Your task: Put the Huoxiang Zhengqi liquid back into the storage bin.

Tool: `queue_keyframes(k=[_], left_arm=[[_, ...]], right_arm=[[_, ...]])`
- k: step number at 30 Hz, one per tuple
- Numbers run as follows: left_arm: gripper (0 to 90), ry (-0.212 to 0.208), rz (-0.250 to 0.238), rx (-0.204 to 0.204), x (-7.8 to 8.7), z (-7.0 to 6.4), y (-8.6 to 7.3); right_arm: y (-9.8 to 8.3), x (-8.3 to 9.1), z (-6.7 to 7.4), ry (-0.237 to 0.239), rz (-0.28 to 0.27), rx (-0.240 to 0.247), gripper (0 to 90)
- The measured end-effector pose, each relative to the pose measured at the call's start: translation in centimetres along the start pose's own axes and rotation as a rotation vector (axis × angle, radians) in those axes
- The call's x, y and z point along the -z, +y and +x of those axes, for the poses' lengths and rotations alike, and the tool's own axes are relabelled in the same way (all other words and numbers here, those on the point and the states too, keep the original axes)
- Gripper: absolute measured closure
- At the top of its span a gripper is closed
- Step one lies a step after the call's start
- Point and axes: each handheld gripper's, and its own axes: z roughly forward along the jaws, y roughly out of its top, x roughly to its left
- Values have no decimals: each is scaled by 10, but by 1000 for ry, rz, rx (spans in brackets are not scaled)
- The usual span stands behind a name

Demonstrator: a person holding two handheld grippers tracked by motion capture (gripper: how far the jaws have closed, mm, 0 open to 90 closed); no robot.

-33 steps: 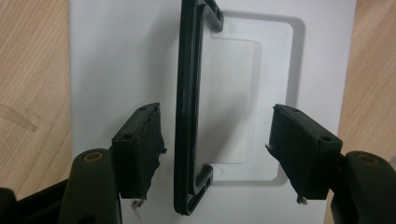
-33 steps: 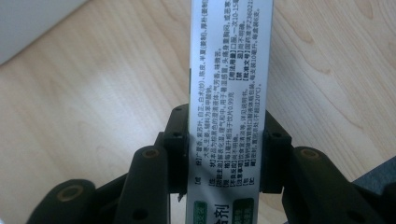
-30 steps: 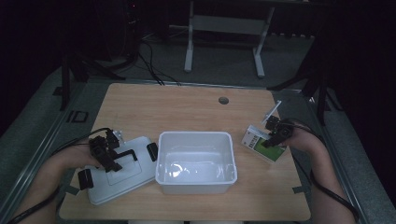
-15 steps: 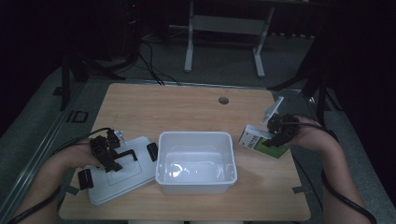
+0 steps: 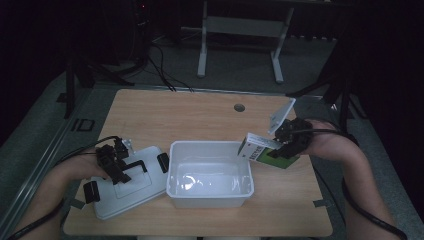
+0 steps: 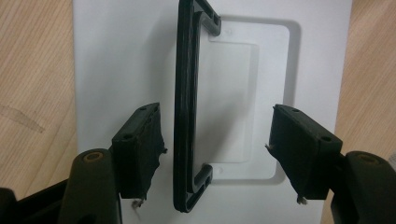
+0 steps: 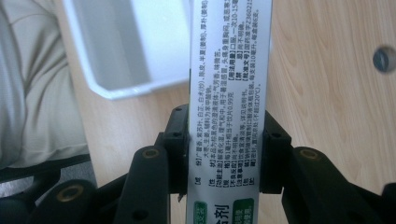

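Note:
A white and green carton (image 5: 261, 150) with printed text (image 7: 229, 93) is clamped between the jaws of my right gripper (image 5: 286, 144) (image 7: 226, 154). It hangs above the table at the right rim of the white plastic bin (image 5: 210, 192) (image 7: 126, 46). The bin's white lid (image 5: 135, 187) (image 6: 116, 56) lies flat to the left of the bin. My left gripper (image 5: 117, 161) (image 6: 210, 144) hovers over the lid, open. The lid's black handle (image 6: 187, 107) stands between its jaws, close to the left pad (image 6: 140, 144) and well clear of the right pad.
The bin is empty and sits at the front middle of the wooden table (image 5: 190, 115). A round cable hole (image 5: 239, 107) (image 7: 385, 58) lies at the back of the table. Black clips (image 5: 163, 162) sit on the lid's ends.
My right gripper has risen and moved left with the carton, from the table's right side to the bin's right rim. The left gripper has stayed over the lid.

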Motion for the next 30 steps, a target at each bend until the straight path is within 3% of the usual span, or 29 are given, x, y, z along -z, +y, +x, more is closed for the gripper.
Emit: queue_keyframes(k=[2,7,8,15,20,30], left_arm=[[347,1,3,0,0,0,0],[348,2,1,0,1,-1,0],[347,4,0,-5,2,-1,1],[347,5,-8,-9,4,-3,3],[348,4,-7,-9,3,-2,2],[347,1,-1,-6,1,-3,2]], right_arm=[[14,1,8,1,2,32,636],[30,0,18,13,-8,58,635],[42,-3,25,24,2,86,635],[67,-10,39,47,-1,147,635],[80,-18,47,67,-8,183,635],[92,-39,51,99,-12,204,635]])
